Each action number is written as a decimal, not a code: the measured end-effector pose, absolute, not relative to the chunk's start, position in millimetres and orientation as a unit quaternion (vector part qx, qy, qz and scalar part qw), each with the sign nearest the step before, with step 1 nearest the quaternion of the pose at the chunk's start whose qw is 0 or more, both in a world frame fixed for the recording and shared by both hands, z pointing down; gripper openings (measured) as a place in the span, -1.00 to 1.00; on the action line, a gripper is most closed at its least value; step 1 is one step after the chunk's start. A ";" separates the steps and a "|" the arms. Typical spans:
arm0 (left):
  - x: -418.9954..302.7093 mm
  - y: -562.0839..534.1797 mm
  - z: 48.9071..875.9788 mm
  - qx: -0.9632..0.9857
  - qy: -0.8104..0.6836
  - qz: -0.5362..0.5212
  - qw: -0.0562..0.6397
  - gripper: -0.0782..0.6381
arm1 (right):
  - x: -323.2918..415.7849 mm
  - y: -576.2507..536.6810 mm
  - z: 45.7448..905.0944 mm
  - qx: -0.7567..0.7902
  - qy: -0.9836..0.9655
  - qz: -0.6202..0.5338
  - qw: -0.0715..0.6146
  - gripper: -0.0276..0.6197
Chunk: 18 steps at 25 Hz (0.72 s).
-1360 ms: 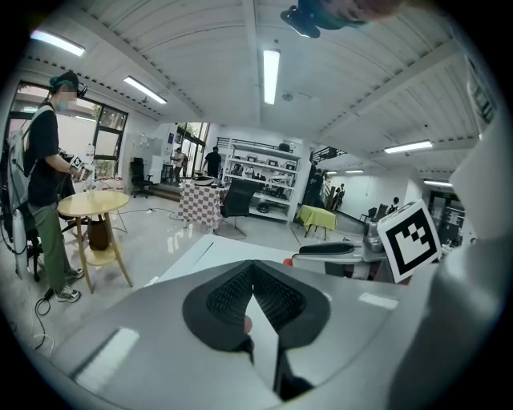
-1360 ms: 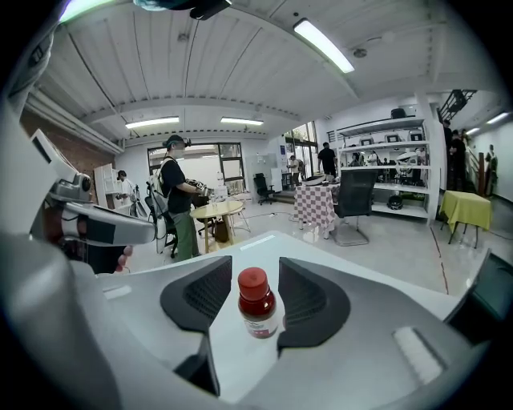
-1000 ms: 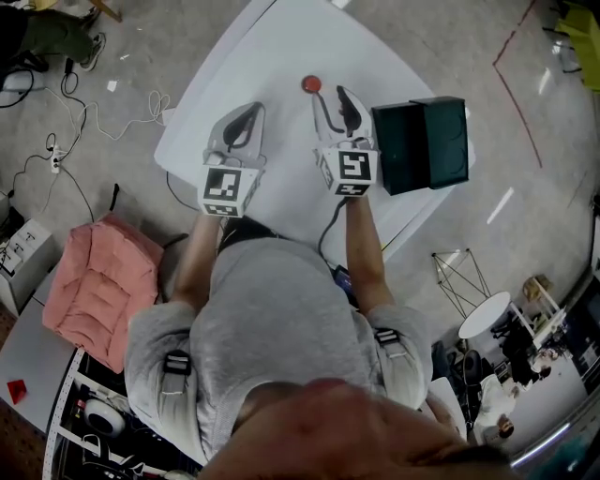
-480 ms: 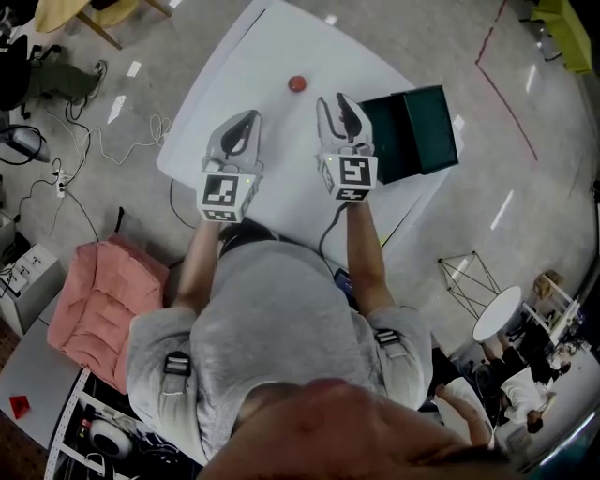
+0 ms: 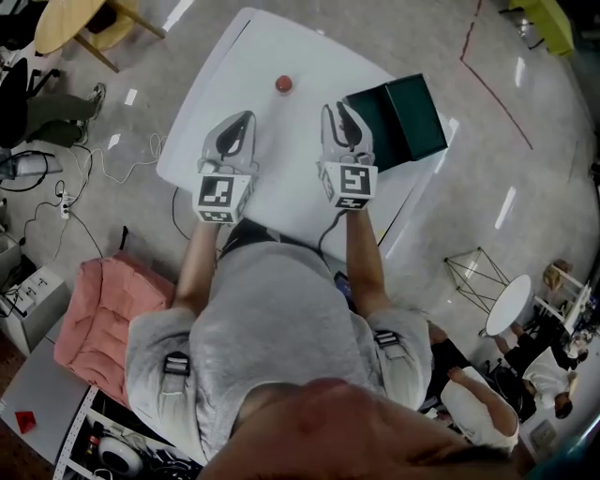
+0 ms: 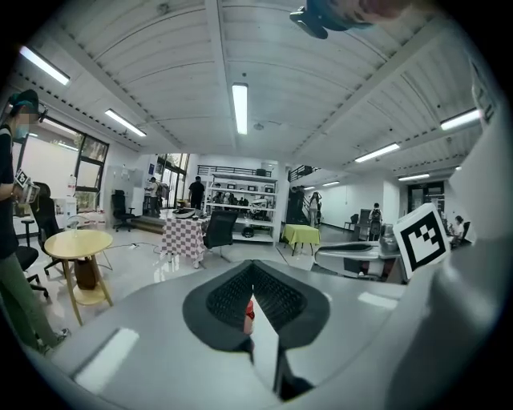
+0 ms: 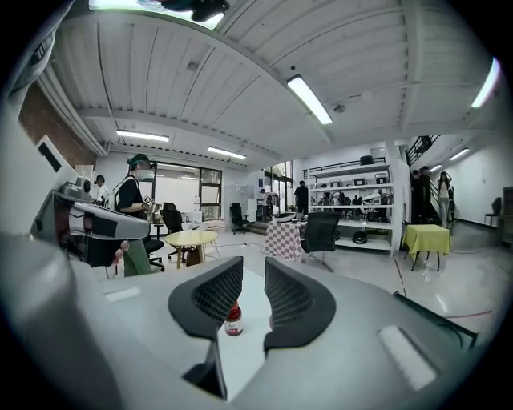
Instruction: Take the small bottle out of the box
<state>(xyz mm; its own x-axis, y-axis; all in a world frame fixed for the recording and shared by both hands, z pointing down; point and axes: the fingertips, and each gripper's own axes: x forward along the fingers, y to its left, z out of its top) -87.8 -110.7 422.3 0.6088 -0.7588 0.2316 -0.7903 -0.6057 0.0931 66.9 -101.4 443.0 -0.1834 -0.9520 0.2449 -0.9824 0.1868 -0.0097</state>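
A small bottle with a red cap stands upright on the white table, out in the open towards the far side. The dark green box lies open at the table's right edge. My left gripper hovers over the table to the near left of the bottle with its tips together and nothing in them. My right gripper hangs next to the box's left side; its jaws have just been closing, a gap remains, and nothing is between them. The bottle shows far off through that gap, and as a red sliver past the left gripper.
A pink cushion lies on the floor at the near left, with cables beside the table. A round wooden table stands at the far left. People, chairs and shelves fill the room beyond.
Both grippers have risen and drawn back a little from the bottle. The right gripper's jaws have narrowed. The bottle and box have not moved on the table.
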 end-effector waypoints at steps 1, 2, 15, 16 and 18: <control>-86.7 -109.2 421.2 0.893 -0.433 0.085 0.091 -0.75 | 69.9 -97.5 441.0 0.636 -0.762 0.081 0.091 -0.64; -85.4 -107.5 420.4 0.893 -0.432 0.086 0.089 -0.75 | 72.6 -93.6 439.1 0.640 -0.759 0.080 0.089 -0.64; -64.6 -76.7 403.5 0.909 -0.401 0.085 0.071 -0.75 | 87.1 -45.1 417.9 0.666 -0.740 0.065 0.072 -0.81; -62.9 -74.4 403.8 0.910 -0.398 0.087 0.070 -0.75 | 88.7 -41.5 418.2 0.668 -0.738 0.066 0.072 -0.82; -58.9 -70.2 403.8 0.913 -0.393 0.089 0.069 -0.75 | 92.8 -35.2 419.6 0.673 -0.734 0.068 0.070 -0.84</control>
